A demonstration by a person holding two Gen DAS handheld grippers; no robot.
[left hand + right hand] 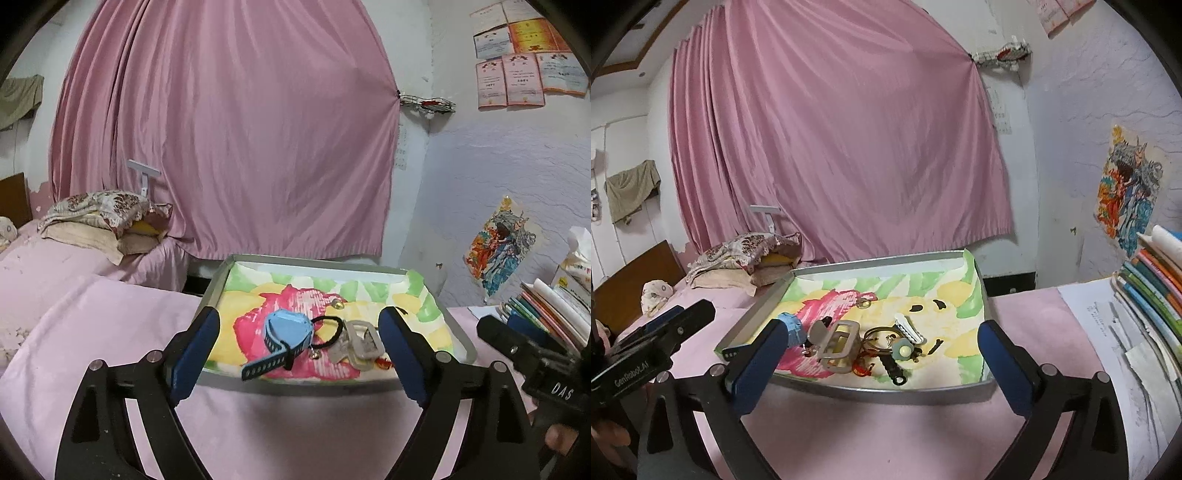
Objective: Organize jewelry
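Jewelry (871, 343) lies tangled near the tray's (886, 391) front edge, so either spread, empty tool, left (299, 354) or right (882, 365), risks dragging neighbours along when pinching one piece.

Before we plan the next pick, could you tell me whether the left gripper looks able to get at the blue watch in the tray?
Probably yes: the left gripper has open, empty jaws facing the blue watch, which lies uncovered atop the tray.

"DAS", "Genrobot.AI" on opposite grippers
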